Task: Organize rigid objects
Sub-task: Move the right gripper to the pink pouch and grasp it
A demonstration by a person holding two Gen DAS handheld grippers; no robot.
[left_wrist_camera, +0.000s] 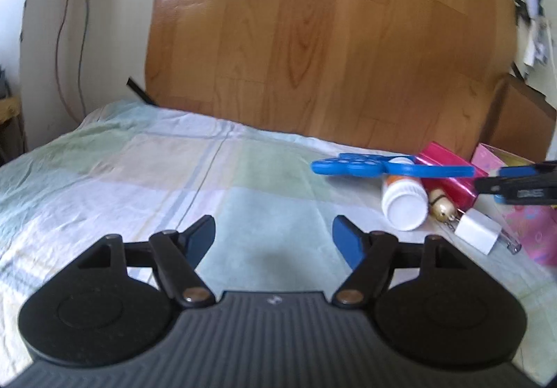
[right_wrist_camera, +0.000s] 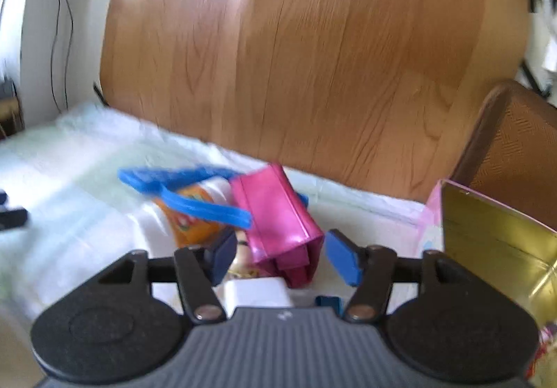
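A small heap lies on the pale checked bedsheet [left_wrist_camera: 139,172]: a blue perforated plastic piece [left_wrist_camera: 365,167], an orange bottle with a white cap [left_wrist_camera: 403,203], a pink box [left_wrist_camera: 449,179], a beige figure charm [left_wrist_camera: 442,210] and a white charger cube [left_wrist_camera: 475,231]. My left gripper [left_wrist_camera: 273,226] hovers open over bare sheet, left of the heap, with nothing between its fingers. In the right wrist view my right gripper [right_wrist_camera: 280,241] is open around the near end of the pink box [right_wrist_camera: 275,214], with gaps on both sides. The charger cube [right_wrist_camera: 257,294] lies just beneath it. The bottle [right_wrist_camera: 195,224] is partly hidden under the blue piece [right_wrist_camera: 184,189].
A wooden board [left_wrist_camera: 313,39] stands behind the bed. An open tin with a gold inside [right_wrist_camera: 494,248] and pink patterned walls sits at the right. A brown woven panel [right_wrist_camera: 515,151] rises behind it. Cables hang on the white wall [left_wrist_camera: 62,22] at left.
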